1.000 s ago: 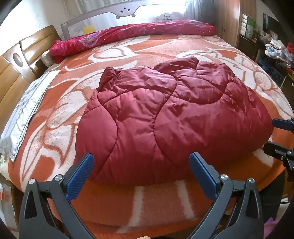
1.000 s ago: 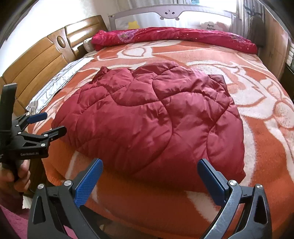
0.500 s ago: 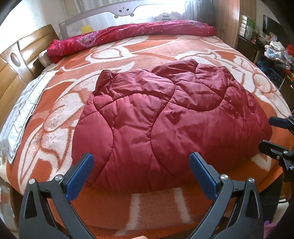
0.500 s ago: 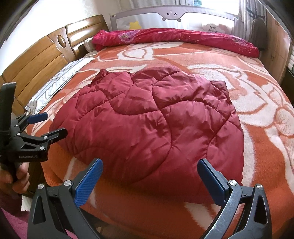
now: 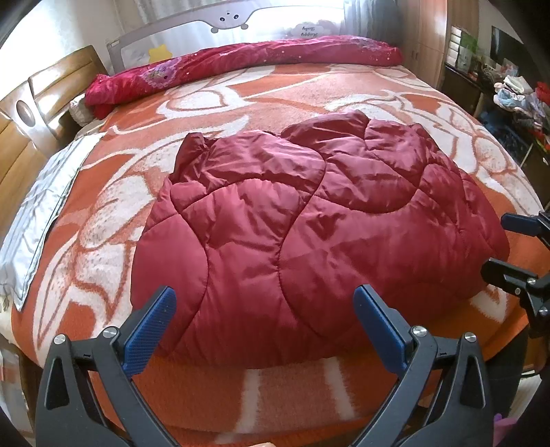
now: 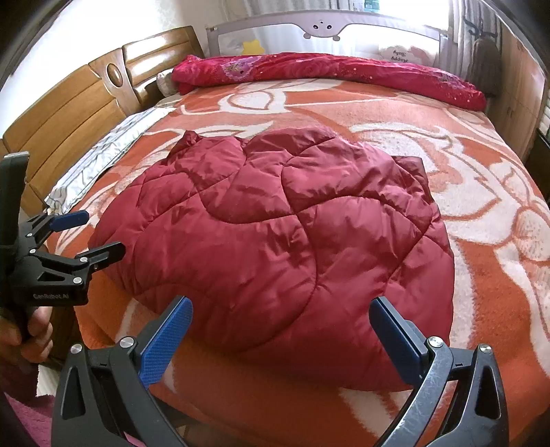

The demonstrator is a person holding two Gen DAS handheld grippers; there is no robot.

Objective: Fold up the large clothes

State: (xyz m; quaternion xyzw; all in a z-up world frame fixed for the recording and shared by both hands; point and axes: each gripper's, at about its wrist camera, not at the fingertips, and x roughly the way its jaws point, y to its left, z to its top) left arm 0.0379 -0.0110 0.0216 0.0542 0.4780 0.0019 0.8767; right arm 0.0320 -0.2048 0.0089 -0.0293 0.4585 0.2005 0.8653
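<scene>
A dark red quilted puffer jacket (image 5: 309,233) lies folded in a rounded heap on the bed, its near hem by the front edge; it also shows in the right wrist view (image 6: 285,247). My left gripper (image 5: 264,309) is open and empty, its blue pads just above the jacket's near edge; it shows from the side in the right wrist view (image 6: 92,233). My right gripper (image 6: 280,323) is open and empty over the jacket's near right part; it shows at the right edge of the left wrist view (image 5: 495,244).
The bed carries an orange and white patterned blanket (image 5: 240,96). A rolled red floral quilt (image 5: 240,65) lies along the far side under a grey bed rail (image 6: 319,27). A wooden headboard (image 6: 79,113) stands left. A cluttered shelf (image 5: 515,96) stands right.
Both grippers have moved slightly forward and lower toward the jacket's near edge, so the jacket looks larger. The jacket has not moved. Both grippers stay open.
</scene>
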